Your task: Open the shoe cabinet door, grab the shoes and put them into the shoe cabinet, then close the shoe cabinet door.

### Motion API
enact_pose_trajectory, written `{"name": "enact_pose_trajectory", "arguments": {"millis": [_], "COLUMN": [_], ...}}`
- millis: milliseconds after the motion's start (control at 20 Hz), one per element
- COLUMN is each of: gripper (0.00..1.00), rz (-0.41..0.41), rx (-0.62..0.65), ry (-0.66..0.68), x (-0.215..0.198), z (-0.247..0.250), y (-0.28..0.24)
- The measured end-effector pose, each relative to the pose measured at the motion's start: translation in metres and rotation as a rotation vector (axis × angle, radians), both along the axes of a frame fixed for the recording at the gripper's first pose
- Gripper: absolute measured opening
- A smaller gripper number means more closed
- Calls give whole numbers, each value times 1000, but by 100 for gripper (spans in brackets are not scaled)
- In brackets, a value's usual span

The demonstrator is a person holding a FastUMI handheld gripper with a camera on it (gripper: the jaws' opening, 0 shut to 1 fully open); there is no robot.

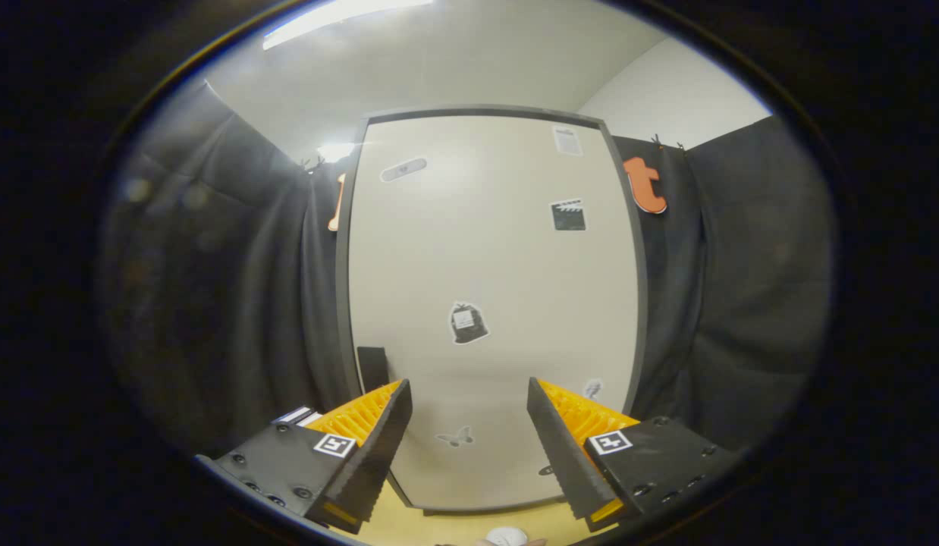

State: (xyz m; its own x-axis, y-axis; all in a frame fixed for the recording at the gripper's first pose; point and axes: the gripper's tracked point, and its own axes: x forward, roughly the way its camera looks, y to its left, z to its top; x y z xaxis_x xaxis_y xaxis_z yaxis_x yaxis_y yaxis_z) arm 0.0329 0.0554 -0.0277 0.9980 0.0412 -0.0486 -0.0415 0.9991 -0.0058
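The shoe cabinet door stands straight ahead, a tall cream panel in a dark grey frame, and it looks shut. Small stickers dot its face. A short black handle sits on its left edge, just above my left finger. My gripper is open, its orange and black fingers spread wide in front of the lower part of the door with nothing between them. Something white and rounded peeks in on the floor below the fingers; I cannot tell what it is.
Black cloth hangs on both sides of the cabinet. A strip of pale wooden floor runs under the door's lower edge. White ceiling with a bright light strip lies above.
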Motion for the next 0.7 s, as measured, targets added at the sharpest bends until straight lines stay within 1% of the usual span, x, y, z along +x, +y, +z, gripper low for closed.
{"name": "enact_pose_trajectory", "arguments": {"millis": [200,400,600,700], "gripper": [96,96,95,91], "rz": [36,54,49,40], "rx": [0,-18,-7,-13], "ry": [28,48,41,43], "x": [24,46,65,70], "z": [-20,-43,-51,-54], "y": [36,66,80,83]}}
